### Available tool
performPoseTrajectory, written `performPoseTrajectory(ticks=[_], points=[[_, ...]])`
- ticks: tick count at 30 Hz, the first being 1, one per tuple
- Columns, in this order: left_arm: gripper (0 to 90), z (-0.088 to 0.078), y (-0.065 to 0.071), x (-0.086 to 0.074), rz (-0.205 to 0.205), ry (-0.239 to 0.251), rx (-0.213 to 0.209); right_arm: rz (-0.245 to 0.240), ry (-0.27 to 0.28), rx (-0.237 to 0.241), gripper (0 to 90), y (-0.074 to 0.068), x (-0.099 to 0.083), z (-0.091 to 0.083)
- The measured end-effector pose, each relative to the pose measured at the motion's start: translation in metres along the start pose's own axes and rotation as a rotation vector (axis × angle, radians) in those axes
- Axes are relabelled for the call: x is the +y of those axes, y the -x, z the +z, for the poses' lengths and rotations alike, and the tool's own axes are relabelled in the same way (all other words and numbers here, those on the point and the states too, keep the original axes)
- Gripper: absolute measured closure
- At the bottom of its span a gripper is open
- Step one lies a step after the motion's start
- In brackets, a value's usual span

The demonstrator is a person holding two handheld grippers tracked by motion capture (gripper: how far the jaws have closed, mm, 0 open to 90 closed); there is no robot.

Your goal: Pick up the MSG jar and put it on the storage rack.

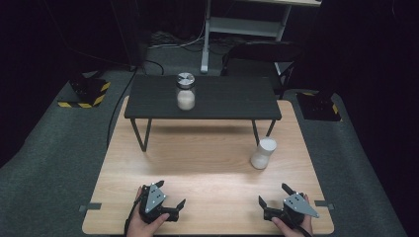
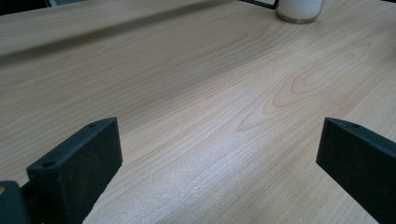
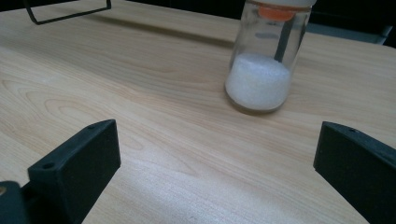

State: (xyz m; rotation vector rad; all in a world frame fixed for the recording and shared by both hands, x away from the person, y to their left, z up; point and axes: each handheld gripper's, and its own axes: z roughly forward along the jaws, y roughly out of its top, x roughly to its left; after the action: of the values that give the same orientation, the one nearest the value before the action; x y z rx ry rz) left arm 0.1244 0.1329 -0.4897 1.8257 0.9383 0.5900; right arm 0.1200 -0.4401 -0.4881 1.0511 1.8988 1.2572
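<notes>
Start of the work, seen from the high view and both gripper views. The left hand-held gripper (image 1: 174, 206) and the right hand-held gripper (image 1: 271, 202) rest at the near edge of the light wooden desk (image 1: 197, 168), each with its jaws spread wide and nothing between them. The nearest thing, a clear glass jar with a white cap, partly filled with white granules (image 1: 263, 153), stands upright on the desk, ahead of the right hand-held gripper and well apart from it; the right gripper view has it ahead between the jaws (image 3: 265, 60). A second clear glass jar with a round metal lid (image 1: 186, 92), also holding white granules, stands on the small black raised shelf (image 1: 232, 98) at the far side. Judged from this layout, nothing is grasped or moved yet: approach, grasp and any placing all remain.
</notes>
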Motion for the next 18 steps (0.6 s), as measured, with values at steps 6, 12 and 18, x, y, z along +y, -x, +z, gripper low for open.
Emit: performPoseTrajectory(ticks=[6, 12, 18], points=[[0.4, 0.0, -0.001, 0.0, -0.004, -0.001, -0.005, 0.005, 0.016, -0.017, 0.0, -0.005, 0.007, -0.002], [0.4, 0.0, -0.002, 0.0, -0.001, 0.003, -0.01, -0.01, 0.022, -0.033, 0.1, -0.009, 0.018, 0.002], [0.4, 0.0, -0.003, -0.001, -0.016, 0.007, -0.015, -0.016, 0.033, -0.042, 0.0, -0.009, 0.029, 0.007]])
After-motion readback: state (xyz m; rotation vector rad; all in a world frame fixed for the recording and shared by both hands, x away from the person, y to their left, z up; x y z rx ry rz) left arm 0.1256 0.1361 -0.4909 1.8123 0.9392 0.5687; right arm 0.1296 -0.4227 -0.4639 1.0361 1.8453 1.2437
